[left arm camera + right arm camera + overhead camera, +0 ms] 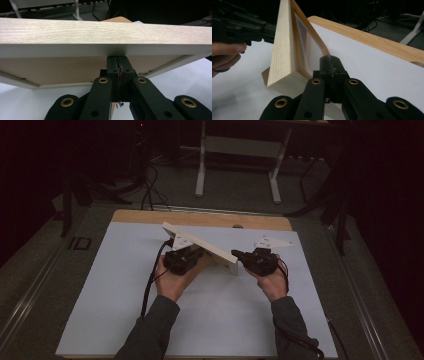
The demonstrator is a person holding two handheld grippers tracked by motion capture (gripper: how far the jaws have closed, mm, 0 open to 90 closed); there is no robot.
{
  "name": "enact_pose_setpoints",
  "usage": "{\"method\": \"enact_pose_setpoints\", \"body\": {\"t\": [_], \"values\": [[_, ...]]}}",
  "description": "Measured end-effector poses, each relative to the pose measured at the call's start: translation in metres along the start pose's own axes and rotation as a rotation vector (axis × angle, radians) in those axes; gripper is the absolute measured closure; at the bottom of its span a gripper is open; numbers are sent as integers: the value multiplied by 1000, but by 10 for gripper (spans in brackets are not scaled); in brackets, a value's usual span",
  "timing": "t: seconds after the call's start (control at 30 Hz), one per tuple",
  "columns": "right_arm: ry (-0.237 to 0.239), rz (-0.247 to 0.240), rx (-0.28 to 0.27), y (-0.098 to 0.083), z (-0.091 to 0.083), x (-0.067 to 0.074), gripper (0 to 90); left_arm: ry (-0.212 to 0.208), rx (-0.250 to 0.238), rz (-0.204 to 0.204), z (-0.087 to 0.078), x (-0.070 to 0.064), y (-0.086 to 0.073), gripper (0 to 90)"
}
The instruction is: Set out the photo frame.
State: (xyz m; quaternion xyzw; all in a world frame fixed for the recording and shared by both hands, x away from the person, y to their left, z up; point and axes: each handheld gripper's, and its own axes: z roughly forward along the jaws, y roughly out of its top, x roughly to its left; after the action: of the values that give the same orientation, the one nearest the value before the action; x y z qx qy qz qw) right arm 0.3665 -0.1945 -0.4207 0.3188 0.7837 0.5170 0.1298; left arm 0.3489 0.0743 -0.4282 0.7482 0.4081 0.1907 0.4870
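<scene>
Picture frame (200, 245), pale wood, glazed, stiff but breakable: stands tilted on edge at table (125, 320) centre, left gripper (192, 254) closed on its 8 o'clock long rim, right gripper (235, 253) closed on its 4 o'clock end; likely light, grip wood only.

Both forearms reach forward. The left gripper (192, 252) and the right gripper (239, 256) point toward each other, each with jaws closed together.
</scene>
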Motion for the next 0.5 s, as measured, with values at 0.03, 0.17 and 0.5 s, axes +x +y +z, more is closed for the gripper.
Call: {"method": "enact_pose_setpoints", "body": {"t": [0.03,0.17,0.5], "values": [[2,-2,2,0,0,1,897,0,0,0,0,0,0,900],[15,-10,4,0,1,4,897,-3,2,2,0,3,0,900],[53,-32,5,0,5,13,897,-6,14,-5,2,10,4,900]]}}
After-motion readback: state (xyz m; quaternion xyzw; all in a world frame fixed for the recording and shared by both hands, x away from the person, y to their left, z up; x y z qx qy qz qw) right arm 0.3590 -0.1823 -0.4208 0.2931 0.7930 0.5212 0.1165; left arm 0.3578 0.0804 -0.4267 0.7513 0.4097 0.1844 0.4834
